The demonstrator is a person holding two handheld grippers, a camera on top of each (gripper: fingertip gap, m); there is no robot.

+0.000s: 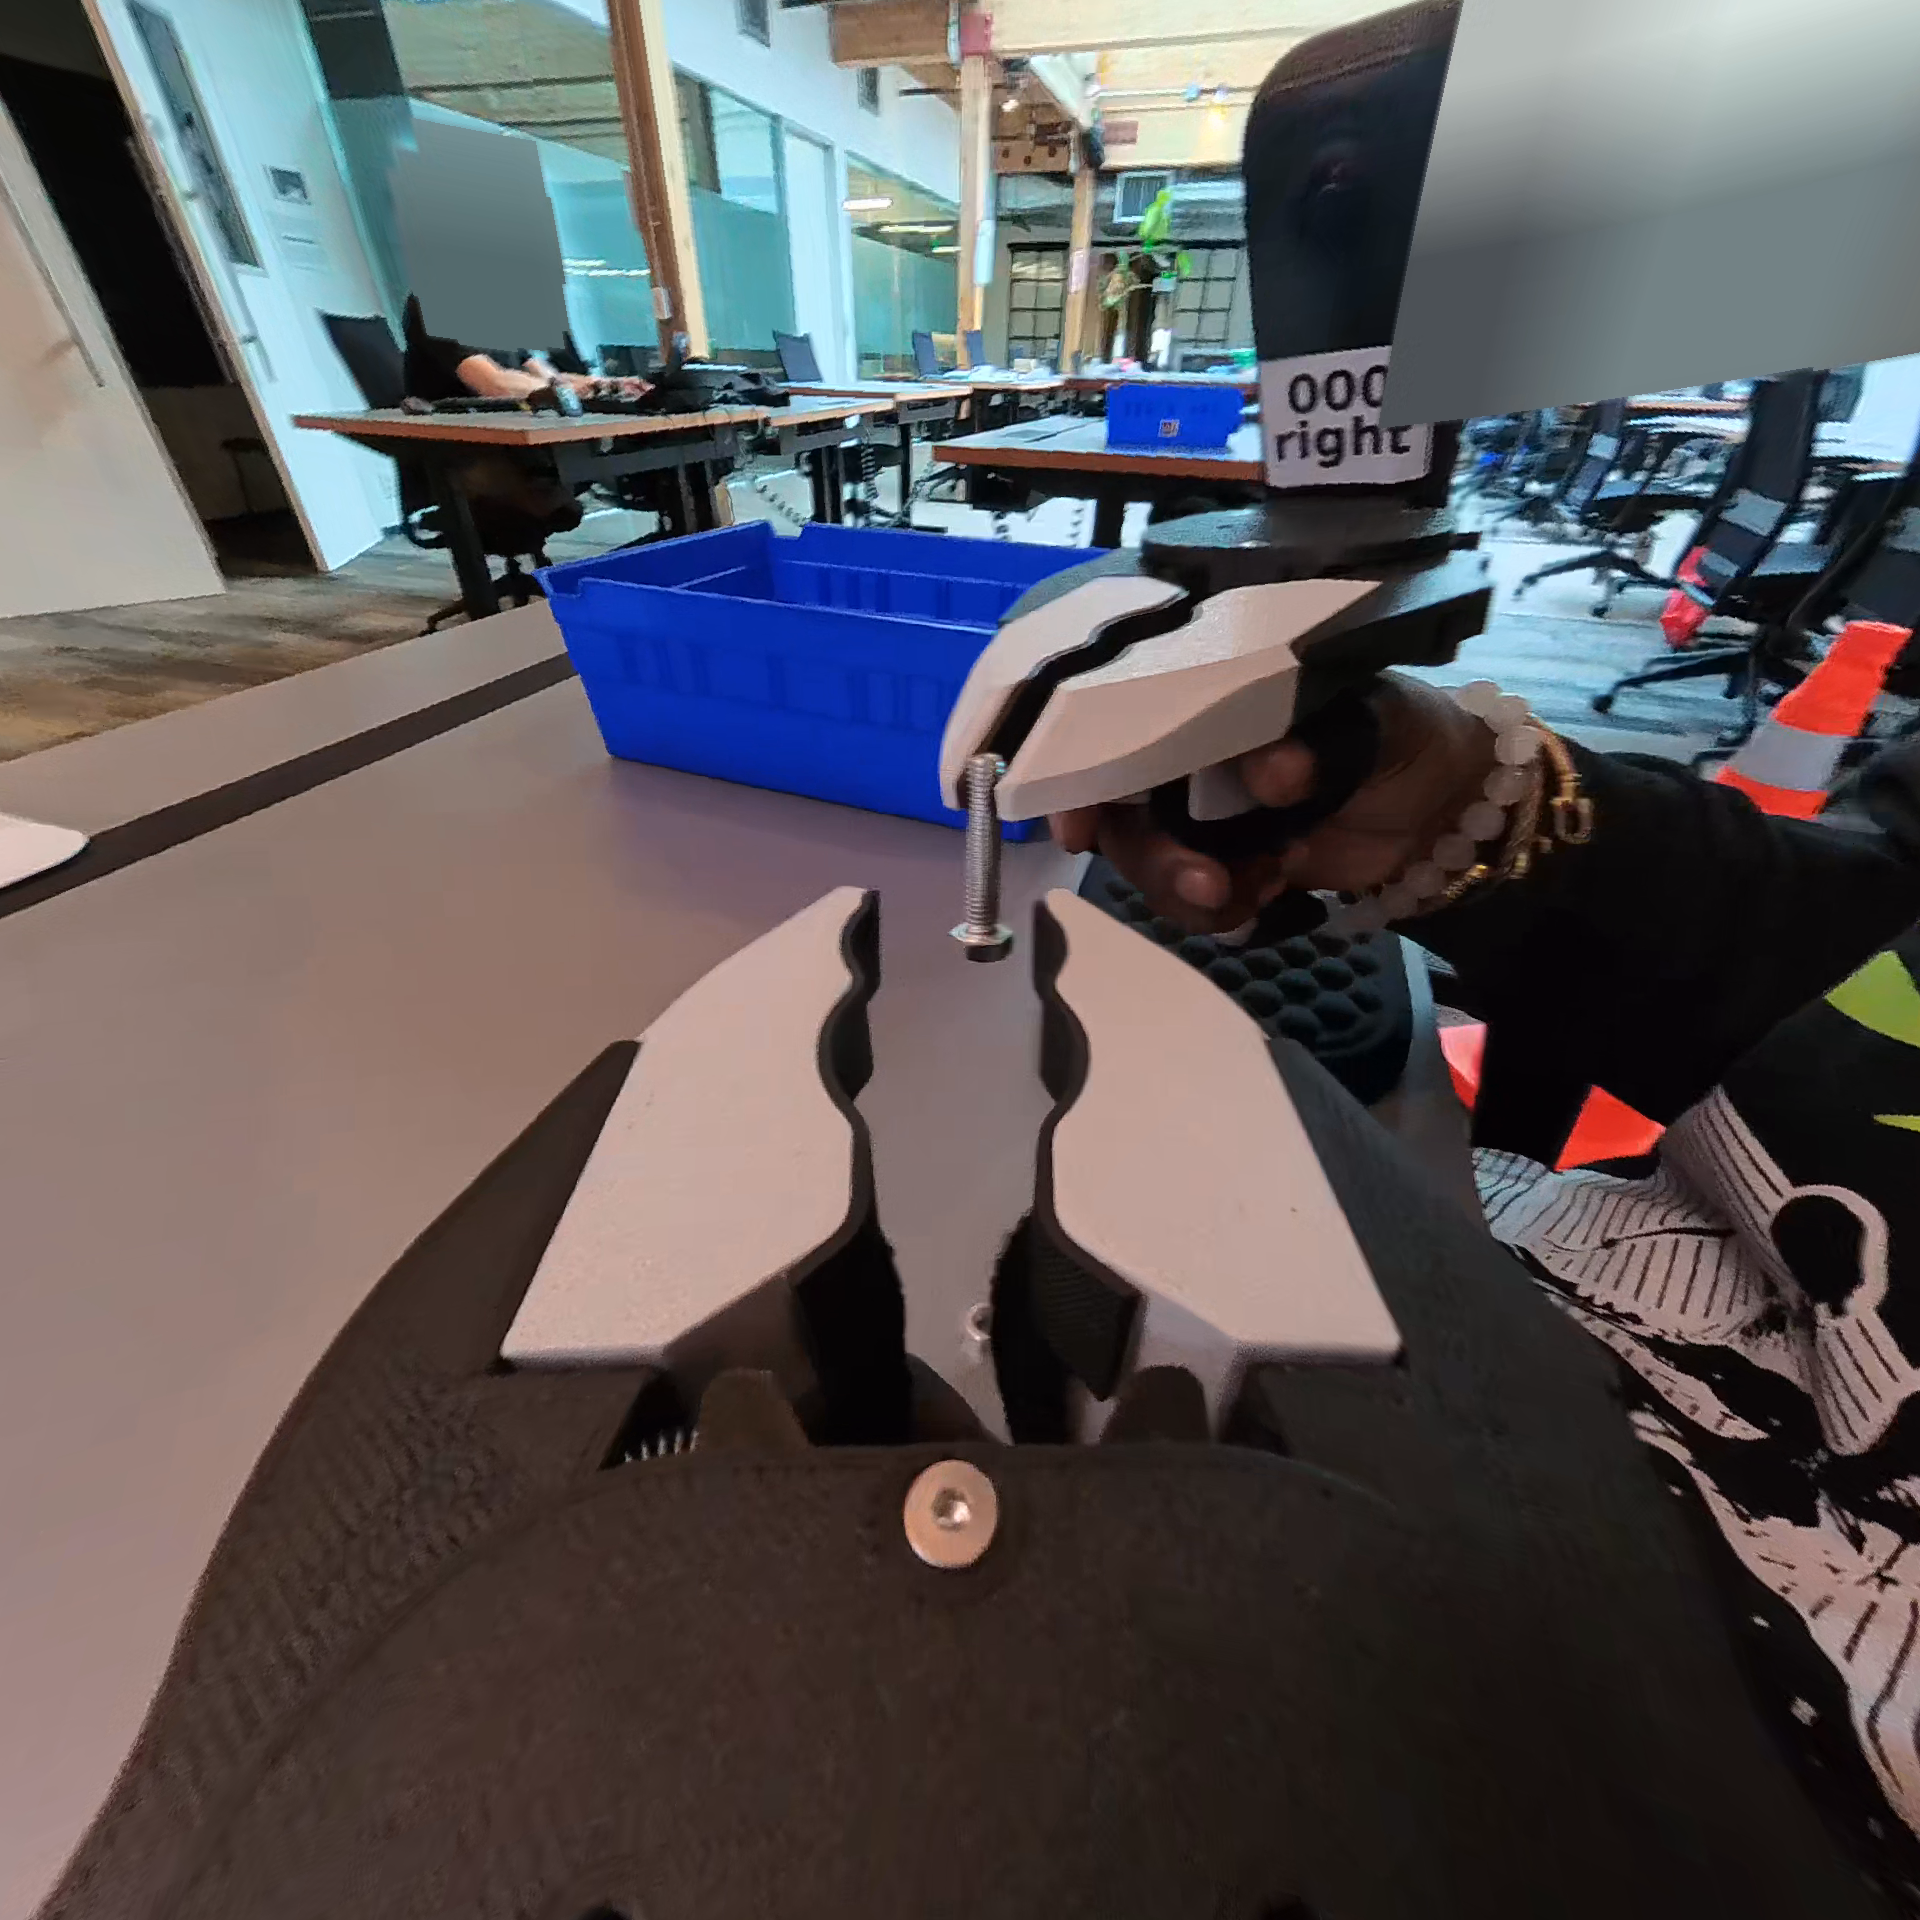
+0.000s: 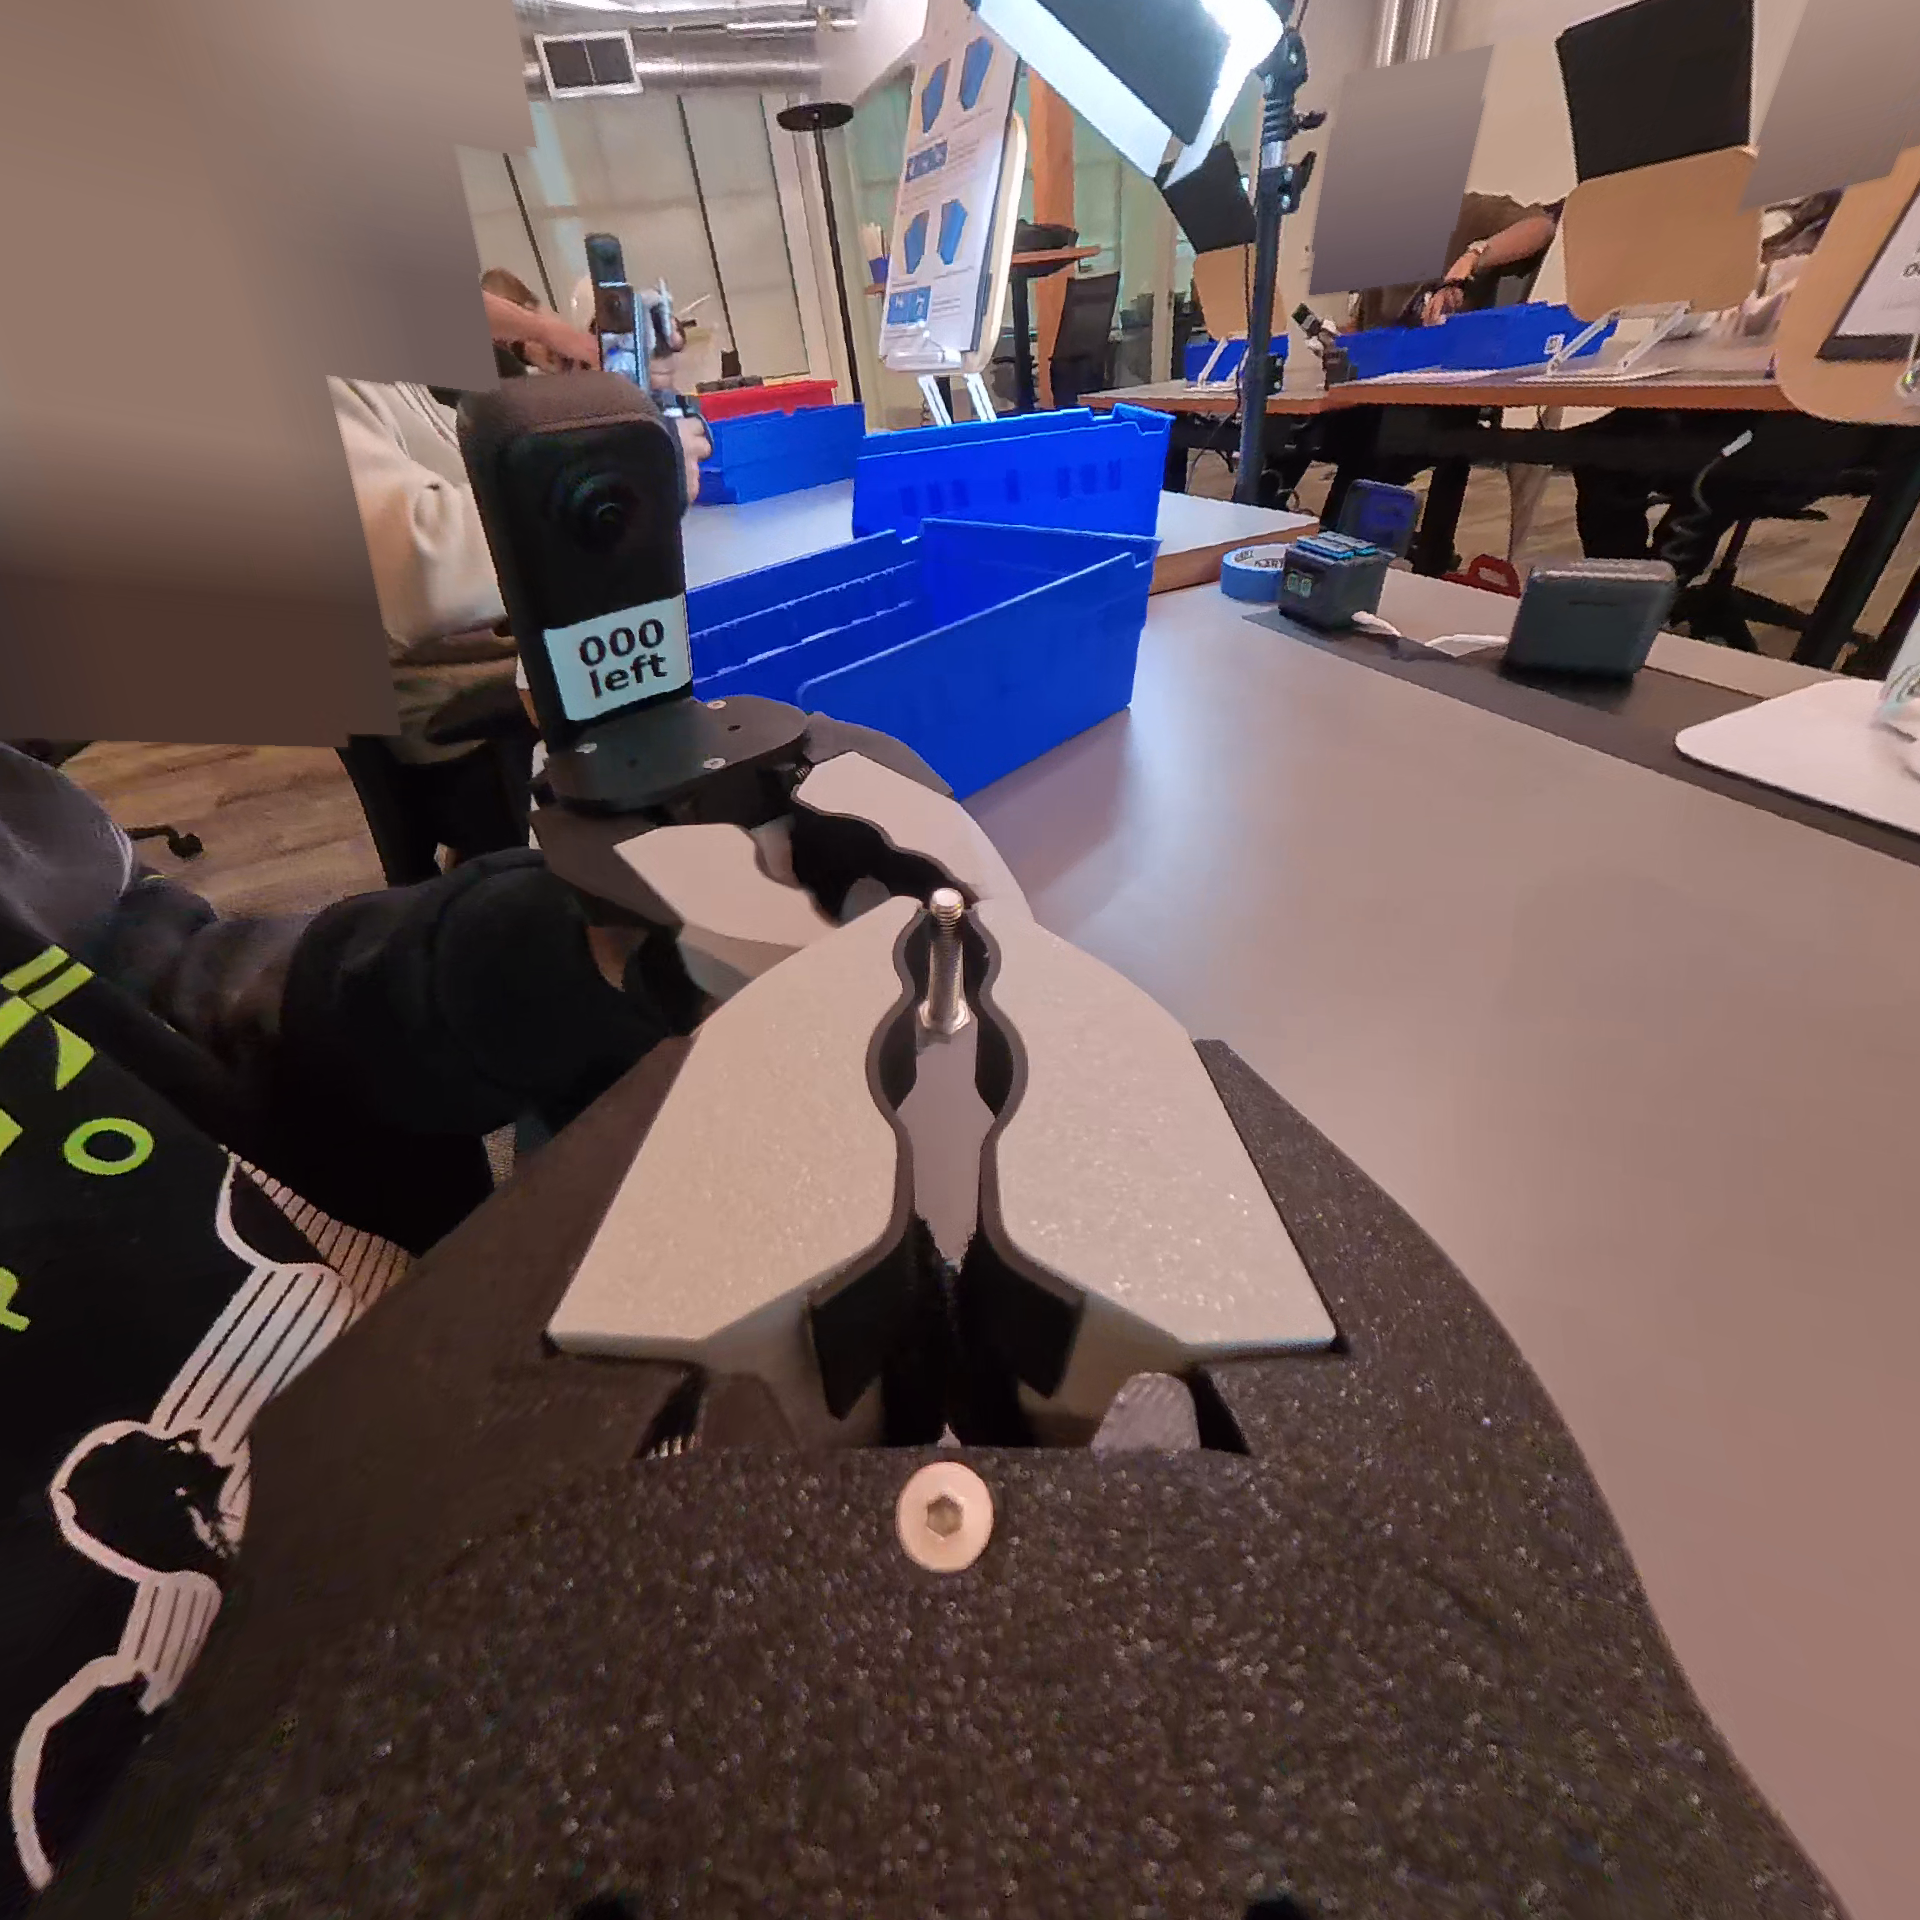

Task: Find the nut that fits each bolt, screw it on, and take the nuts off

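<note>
- The left wrist view showed the bolt point(image 1: 982, 852) side-on: threaded shank upright, tip pinched at the fingertips of the right claw point(image 1: 982, 774), hex head lowest with a nut point(image 1: 982, 938) against it, just above the grey bench point(image 1: 312, 1039).
- The right wrist view looked down between its own fingers, clenched on the shank tip point(image 2: 943, 914), with the bolt head seen lower in the scalloped gap; the nut could not be told apart there.
- The left claw point(image 1: 956, 920) stood released, its pads either side of the bolt head and clear of it.
- Only the right wrist view showed the blue tape roll point(image 2: 1252, 571) and dark charging cases point(image 2: 1590, 629) farther along the bench; both showed a blue bin point(image 1: 790, 665) behind the claws.
- Each claw's camera post carried a white sticker point(image 2: 620, 655) with printed writing.
- A hand point(image 1: 1299, 821) with a bead bracelet gripped the right claw's handle, which reached in level from the right; a black-gloved hand point(image 2: 447, 997) held the left.
</note>
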